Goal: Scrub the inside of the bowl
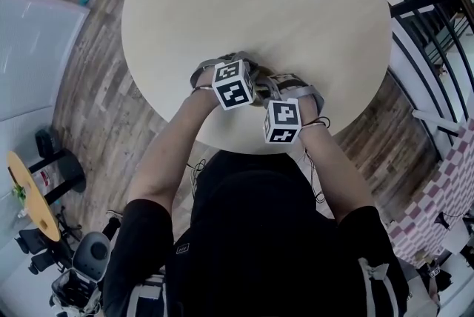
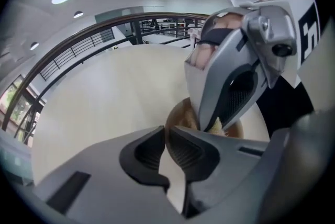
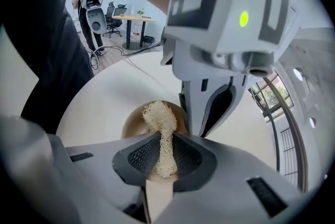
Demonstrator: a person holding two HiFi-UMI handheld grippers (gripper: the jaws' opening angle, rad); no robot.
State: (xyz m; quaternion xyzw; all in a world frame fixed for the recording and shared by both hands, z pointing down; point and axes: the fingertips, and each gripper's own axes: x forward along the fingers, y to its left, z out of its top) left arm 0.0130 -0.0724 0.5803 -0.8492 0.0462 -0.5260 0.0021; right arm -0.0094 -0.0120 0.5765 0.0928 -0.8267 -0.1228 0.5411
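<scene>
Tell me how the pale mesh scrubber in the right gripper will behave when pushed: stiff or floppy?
The scrubber is probably soft and springy: its open mesh is squeezed thin between the pads of the right gripper and swells out beyond them. It likely weighs little, being mostly air. Pushed into the bowl, its free tuft may bend aside.

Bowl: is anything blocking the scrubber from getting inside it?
Nothing visible does. The scrubber, pinched in the right hand-held gripper, reaches straight into the bowl. The left hand-held gripper clamps the bowl's rim at one side, beside the scrubber and not under it.
</scene>
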